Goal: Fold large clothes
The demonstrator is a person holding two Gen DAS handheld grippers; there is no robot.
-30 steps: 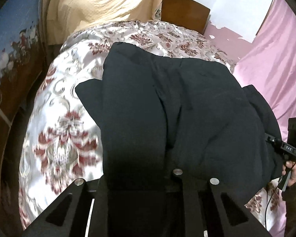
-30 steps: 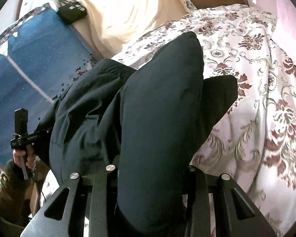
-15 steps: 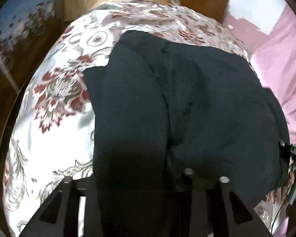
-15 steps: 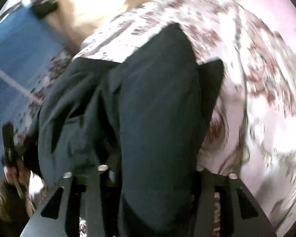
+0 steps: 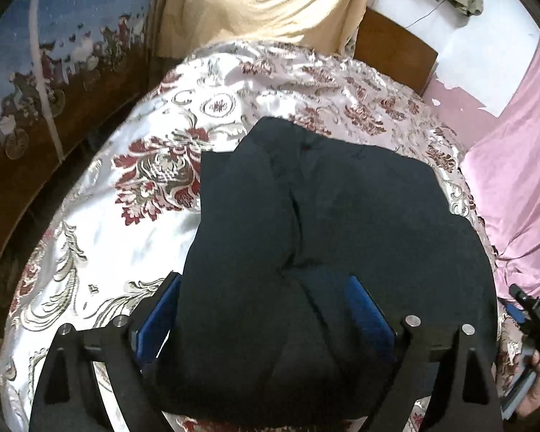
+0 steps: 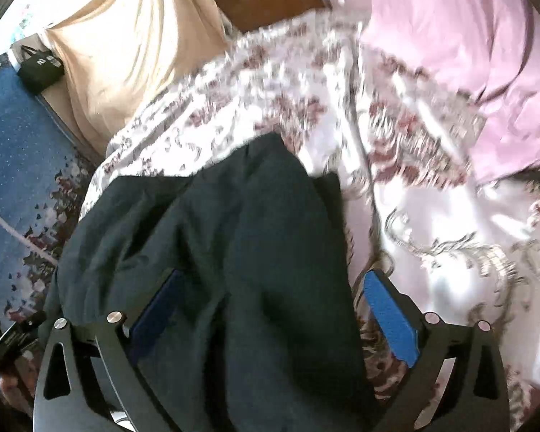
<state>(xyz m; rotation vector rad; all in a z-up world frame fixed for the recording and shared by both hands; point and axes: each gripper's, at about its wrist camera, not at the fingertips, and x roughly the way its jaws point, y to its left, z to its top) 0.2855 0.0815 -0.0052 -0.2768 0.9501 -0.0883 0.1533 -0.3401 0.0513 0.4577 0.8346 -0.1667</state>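
Note:
A large black garment [image 5: 324, 237] lies folded in a thick pile on the floral bedspread [image 5: 133, 216]. It also shows in the right wrist view [image 6: 241, 244]. My left gripper [image 5: 266, 309] is open, its blue pads spread wide on either side of the garment's near edge. My right gripper [image 6: 273, 306] is open too, blue pads apart around the other near corner of the pile. The cloth lies loose between both pairs of fingers. The right gripper's body shows at the left wrist view's right edge [image 5: 532, 320].
A beige blanket [image 5: 270, 0] is heaped at the head of the bed by a brown headboard [image 5: 396, 54]. A pink sheet [image 5: 514, 180] covers the right side. A blue patterned wall hanging [image 5: 54, 54] and dark wood edge run along the left.
Both grippers were shut on the garment's near edge and have opened, letting it go. The garment now rests lower on the bed, with more bedspread in view.

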